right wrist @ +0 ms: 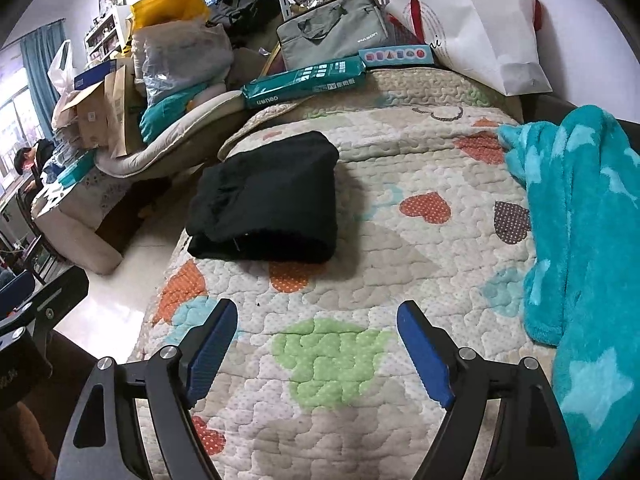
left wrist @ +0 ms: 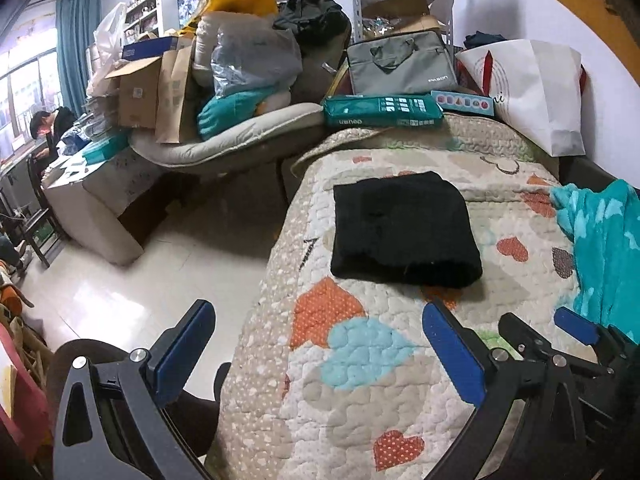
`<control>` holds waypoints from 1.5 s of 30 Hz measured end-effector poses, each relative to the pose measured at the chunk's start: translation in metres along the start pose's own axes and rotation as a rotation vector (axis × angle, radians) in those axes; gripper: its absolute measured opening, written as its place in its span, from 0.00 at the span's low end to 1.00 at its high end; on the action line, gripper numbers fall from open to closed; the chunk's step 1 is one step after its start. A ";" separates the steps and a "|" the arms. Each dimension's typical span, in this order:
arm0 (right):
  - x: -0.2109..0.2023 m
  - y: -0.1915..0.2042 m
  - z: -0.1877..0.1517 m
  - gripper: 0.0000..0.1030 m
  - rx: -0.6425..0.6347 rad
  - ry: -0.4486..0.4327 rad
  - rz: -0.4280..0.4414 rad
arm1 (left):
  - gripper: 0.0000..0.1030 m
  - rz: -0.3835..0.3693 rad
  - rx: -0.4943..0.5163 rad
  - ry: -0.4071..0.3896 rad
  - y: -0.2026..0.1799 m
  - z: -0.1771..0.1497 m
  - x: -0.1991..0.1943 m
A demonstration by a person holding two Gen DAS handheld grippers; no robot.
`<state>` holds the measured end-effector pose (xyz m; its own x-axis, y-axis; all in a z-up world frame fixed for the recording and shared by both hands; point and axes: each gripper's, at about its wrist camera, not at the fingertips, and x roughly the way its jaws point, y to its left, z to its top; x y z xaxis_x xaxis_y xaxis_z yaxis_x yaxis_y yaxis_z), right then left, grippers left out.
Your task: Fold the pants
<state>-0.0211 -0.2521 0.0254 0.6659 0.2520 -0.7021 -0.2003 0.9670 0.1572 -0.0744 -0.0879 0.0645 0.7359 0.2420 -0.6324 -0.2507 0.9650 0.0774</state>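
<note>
Quilt (right wrist: 400, 240) bears folded pants (right wrist: 268, 204), well beyond both grippers' spread, empty fingers (right wrist: 212, 356).

You are working at a bed covered with a heart-print quilt (right wrist: 400, 152), white wall (left wrist: 520, 8) behind it. Glossy pale tile floor (left wrist: 168, 264) runs to your left. A window (left wrist: 24, 80) with teal curtain (left wrist: 76, 44) gives bright daylight far left. White shelving (left wrist: 152, 8) and a cluttered sofa (left wrist: 224, 140) stand beyond the floor.
</note>
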 end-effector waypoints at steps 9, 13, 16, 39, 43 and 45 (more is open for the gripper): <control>0.003 0.010 -0.004 0.84 -0.046 0.004 -0.008 | 1.00 -0.021 -0.024 0.053 0.002 -0.005 0.011; 0.003 0.011 -0.005 0.84 -0.043 0.006 -0.009 | 1.00 -0.033 -0.027 0.067 0.002 -0.007 0.014; 0.005 0.009 -0.006 0.85 -0.042 0.009 -0.010 | 1.00 -0.046 -0.027 0.074 0.002 -0.008 0.014; 0.008 0.009 -0.008 0.86 -0.069 0.013 -0.012 | 1.00 -0.092 -0.015 0.104 -0.003 -0.013 0.017; 0.007 0.010 -0.008 0.86 -0.069 0.013 -0.013 | 1.00 -0.093 -0.016 0.106 -0.003 -0.013 0.017; 0.008 0.010 -0.008 0.86 -0.069 0.013 -0.013 | 1.00 -0.095 -0.020 0.112 -0.003 -0.015 0.018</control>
<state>-0.0242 -0.2406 0.0159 0.6597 0.2387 -0.7127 -0.2409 0.9653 0.1003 -0.0699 -0.0876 0.0419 0.6826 0.1362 -0.7180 -0.1965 0.9805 -0.0009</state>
